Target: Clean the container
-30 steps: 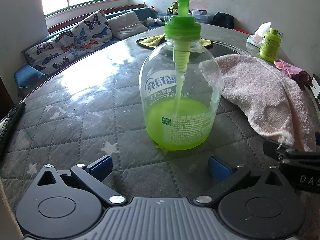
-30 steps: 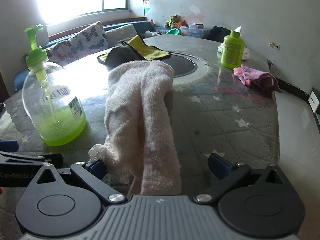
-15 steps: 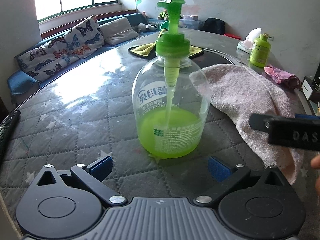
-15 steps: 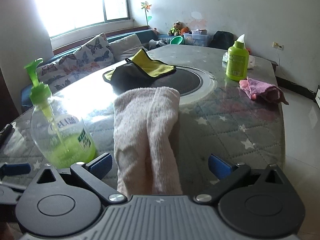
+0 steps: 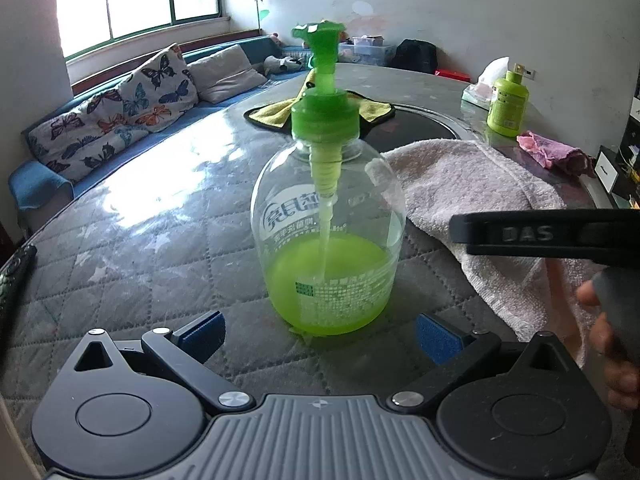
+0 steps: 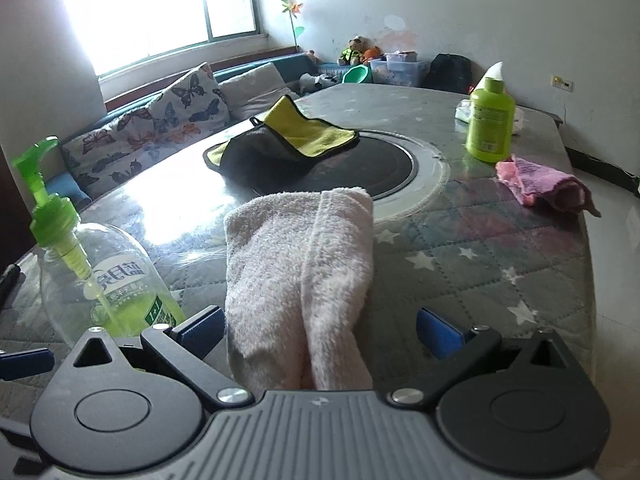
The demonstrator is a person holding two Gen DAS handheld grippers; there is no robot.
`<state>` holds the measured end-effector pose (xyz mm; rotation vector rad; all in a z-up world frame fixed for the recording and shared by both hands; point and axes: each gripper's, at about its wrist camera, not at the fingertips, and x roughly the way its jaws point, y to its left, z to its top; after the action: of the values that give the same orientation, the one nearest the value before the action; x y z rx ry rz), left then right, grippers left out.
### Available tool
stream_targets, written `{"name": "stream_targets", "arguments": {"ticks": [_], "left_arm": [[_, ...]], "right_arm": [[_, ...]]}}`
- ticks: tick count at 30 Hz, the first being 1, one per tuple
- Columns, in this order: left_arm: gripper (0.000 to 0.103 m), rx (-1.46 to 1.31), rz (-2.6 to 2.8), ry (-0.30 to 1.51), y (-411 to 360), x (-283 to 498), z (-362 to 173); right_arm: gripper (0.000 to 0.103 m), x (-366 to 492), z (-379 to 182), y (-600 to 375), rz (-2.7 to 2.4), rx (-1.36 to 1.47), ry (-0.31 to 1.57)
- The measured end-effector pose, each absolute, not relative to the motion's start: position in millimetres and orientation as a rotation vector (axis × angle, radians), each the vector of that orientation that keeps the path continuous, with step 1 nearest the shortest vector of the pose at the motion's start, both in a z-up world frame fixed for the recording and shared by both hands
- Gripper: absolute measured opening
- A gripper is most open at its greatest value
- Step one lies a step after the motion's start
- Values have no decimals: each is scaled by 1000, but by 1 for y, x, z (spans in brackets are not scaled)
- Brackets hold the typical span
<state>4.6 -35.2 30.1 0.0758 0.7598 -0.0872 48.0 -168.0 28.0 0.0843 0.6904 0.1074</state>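
pump bottle point(image 5: 326, 240) upright on counter point(image 5: 140, 248), dead ahead of left tongs point(image 5: 320, 332), centred between wide-apart pads, long axis vertical. pale towel point(image 6: 300, 272) just beside bottle, running lengthwise between right tongs point(image 6: 320, 332), also spread, gripping nothing. left nearer bottle, right nearer towel.

My left wrist camera low over the table point(image 5: 120, 240), facing the pump bottle point(image 5: 326, 240) close at 12 o'clock, my right wrist camera beside it, towel point(image 6: 300, 272) ahead, same bottle at 9 o'clock, both sharing towel and bottle
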Motion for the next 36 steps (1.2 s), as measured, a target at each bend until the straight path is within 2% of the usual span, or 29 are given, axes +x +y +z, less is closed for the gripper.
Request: {"name": "stream_targets", "arguments": {"ticks": [5,9,10,12,15,26,28,30,31,33,36], "left_arm": [[103,67,-105,753,-33,8,32],[103,55,-133,734,-31,9,34],[103,55,-142,727,-31,10,35],[103,55,-151,718,-31,11,36],[103,52,-149,711,-31,12,35],[102,71,-141,678,-33,15,36],[96,61,-149,683,-31,17,36],[88,49,-164,692,-29,18,36],[83,47,-166,694,-29,19,36],[79,49,-164,694,-27,19,36],[78,59,-179,686,-25,18,36]], "right_arm": [[93,60,19,-166,115,86,718],[80,61,12,-164,124,98,739],[79,61,11,-164,126,106,743],[68,60,10,-164,123,113,736],[60,60,12,-166,134,132,733],[66,63,20,-158,147,90,700],[62,64,19,-159,149,98,708],[52,63,20,-163,153,117,709],[49,63,20,-164,156,128,710],[41,62,22,-167,160,149,711],[34,60,24,-172,166,181,711]]}}
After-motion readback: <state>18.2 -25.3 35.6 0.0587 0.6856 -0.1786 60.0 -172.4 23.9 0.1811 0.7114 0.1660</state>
